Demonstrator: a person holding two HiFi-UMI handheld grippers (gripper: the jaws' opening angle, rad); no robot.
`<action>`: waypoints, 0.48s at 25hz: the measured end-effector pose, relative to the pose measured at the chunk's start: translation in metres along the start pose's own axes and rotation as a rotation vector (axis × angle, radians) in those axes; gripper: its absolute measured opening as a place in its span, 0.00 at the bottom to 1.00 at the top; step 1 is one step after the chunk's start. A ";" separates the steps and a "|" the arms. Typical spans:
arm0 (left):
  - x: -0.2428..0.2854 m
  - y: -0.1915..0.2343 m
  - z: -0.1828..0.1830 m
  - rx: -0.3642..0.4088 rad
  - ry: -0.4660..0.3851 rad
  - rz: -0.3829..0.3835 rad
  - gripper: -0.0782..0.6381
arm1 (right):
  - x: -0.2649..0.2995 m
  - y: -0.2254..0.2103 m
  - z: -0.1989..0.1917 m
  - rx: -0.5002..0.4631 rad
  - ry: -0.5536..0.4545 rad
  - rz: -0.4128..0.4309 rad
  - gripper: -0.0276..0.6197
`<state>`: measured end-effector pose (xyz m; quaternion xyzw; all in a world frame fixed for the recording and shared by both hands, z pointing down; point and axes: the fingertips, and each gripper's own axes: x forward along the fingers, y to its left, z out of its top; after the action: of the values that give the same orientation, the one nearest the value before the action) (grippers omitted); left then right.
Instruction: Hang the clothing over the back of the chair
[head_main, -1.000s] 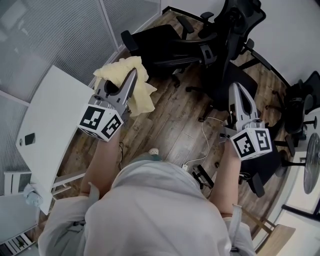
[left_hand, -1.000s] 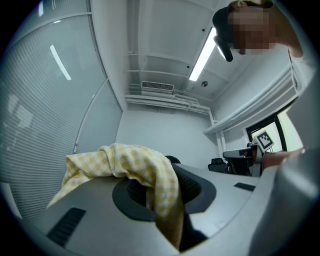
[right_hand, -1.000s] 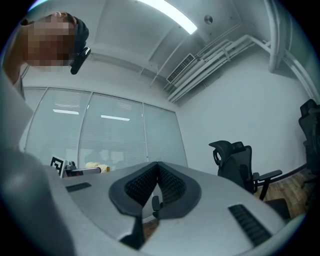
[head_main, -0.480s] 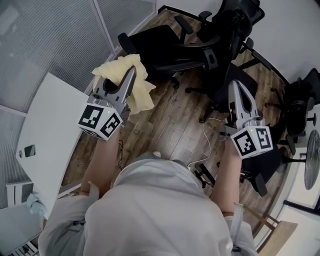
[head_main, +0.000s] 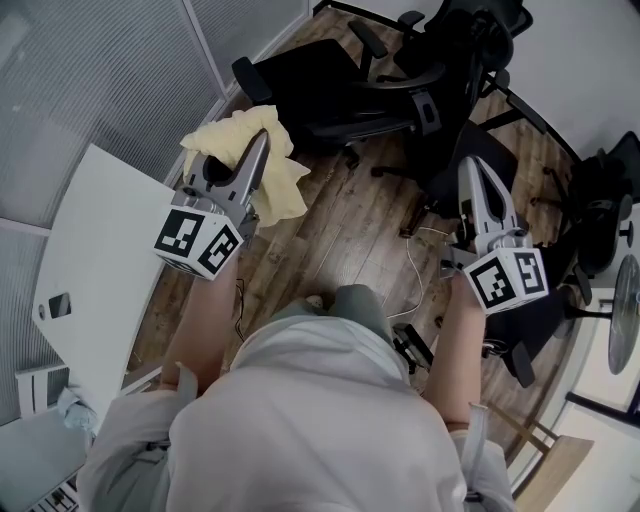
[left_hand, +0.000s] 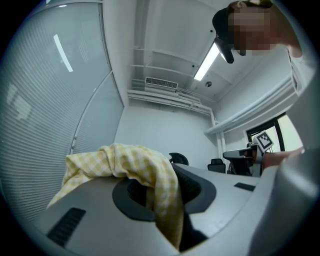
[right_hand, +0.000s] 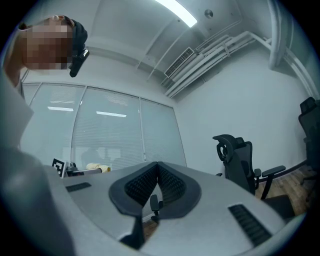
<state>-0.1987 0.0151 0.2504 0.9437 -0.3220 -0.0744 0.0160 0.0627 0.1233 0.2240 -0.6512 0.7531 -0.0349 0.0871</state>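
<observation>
A black office chair (head_main: 330, 85) stands ahead, and short of it the yellow checked clothing (head_main: 283, 192) hangs bunched from the left gripper (head_main: 260, 145) — jaws pinched on the cloth — while the right gripper (head_main: 472, 168) is empty, jaws together.

Left claw (left_hand: 165, 192) clamped on yellow checked cloth (left_hand: 145, 172), draped over its top
</observation>
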 end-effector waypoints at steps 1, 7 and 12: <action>0.001 0.001 0.000 -0.001 0.001 0.001 0.24 | 0.002 0.000 -0.001 0.002 0.000 0.001 0.08; 0.010 0.014 -0.003 0.000 0.004 0.019 0.24 | 0.024 -0.006 -0.007 0.015 0.008 0.021 0.08; 0.020 0.023 -0.004 -0.002 0.008 0.038 0.24 | 0.048 -0.012 -0.008 0.021 0.008 0.054 0.08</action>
<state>-0.1957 -0.0153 0.2536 0.9377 -0.3396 -0.0707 0.0194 0.0668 0.0735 0.2299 -0.6296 0.7703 -0.0432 0.0920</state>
